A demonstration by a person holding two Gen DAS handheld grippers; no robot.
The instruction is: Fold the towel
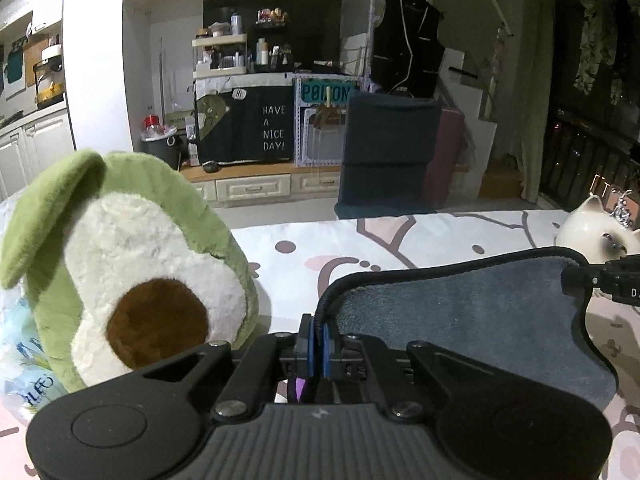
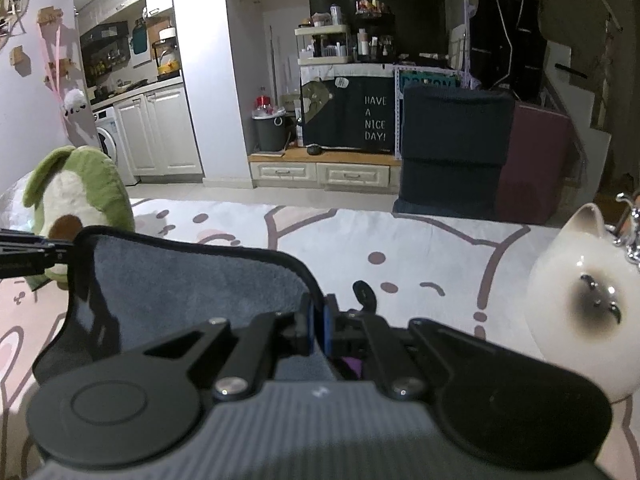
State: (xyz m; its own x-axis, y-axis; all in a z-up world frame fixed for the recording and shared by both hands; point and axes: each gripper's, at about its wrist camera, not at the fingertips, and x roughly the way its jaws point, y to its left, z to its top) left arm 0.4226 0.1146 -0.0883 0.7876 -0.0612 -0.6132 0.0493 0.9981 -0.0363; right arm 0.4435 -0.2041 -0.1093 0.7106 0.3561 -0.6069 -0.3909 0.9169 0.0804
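The gray towel with a black edge is lifted up over the bed, which has a pink and white cartoon sheet. The left gripper is pinched tight on one corner of the towel, with its blue pads pressed on the black edge. The right gripper is pinched tight on the other corner. The towel hangs between the two. A green avocado plush toy sits on the left side of the bed. A white cat figure sits on the right side.
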